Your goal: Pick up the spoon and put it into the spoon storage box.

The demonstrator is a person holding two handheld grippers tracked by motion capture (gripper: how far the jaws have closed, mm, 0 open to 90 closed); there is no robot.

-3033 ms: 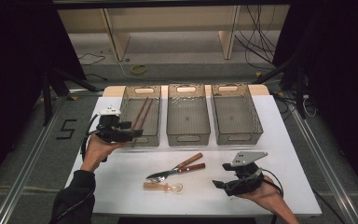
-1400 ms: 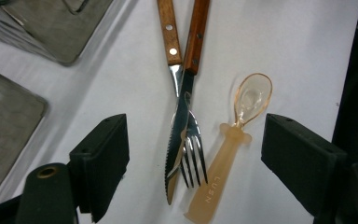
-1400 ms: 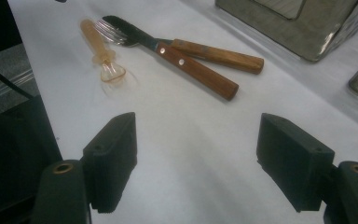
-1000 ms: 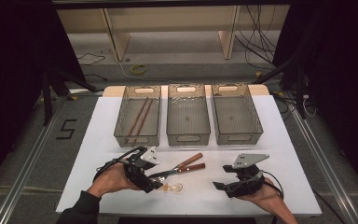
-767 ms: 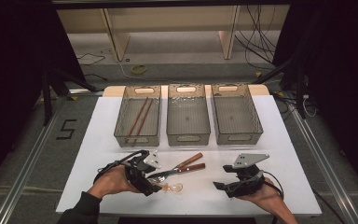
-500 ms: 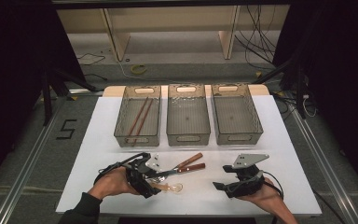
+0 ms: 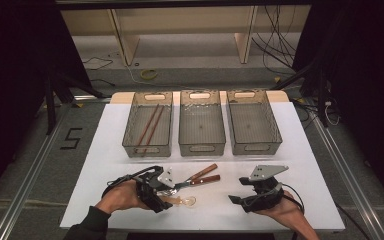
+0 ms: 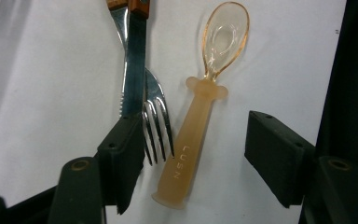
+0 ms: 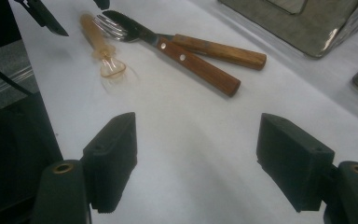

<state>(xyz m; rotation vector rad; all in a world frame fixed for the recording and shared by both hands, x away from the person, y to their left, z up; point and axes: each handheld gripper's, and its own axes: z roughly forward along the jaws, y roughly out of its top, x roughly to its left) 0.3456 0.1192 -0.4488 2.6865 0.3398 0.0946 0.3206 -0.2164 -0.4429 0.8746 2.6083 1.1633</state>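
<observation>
A: Where does the spoon (image 8: 200, 116) lie?

B: Near the table's (image 7: 310, 150) front edge, left of centre, between the wide-open jaws of the left gripper (image 8: 191, 154); its long axis runs along them, handle end nearest.

A: And the right gripper (image 9: 200, 163)?

B: Farther off toward the front right corner, jaws wide, holding nothing. The fork (image 8: 156, 121) and knife (image 8: 133, 70) touch the left gripper's one jaw.

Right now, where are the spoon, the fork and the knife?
spoon (image 8: 186, 140), left gripper view, on its amber handle.
fork (image 8: 157, 122), left gripper view, on its tines.
knife (image 8: 133, 74), left gripper view, on its blade.
</observation>
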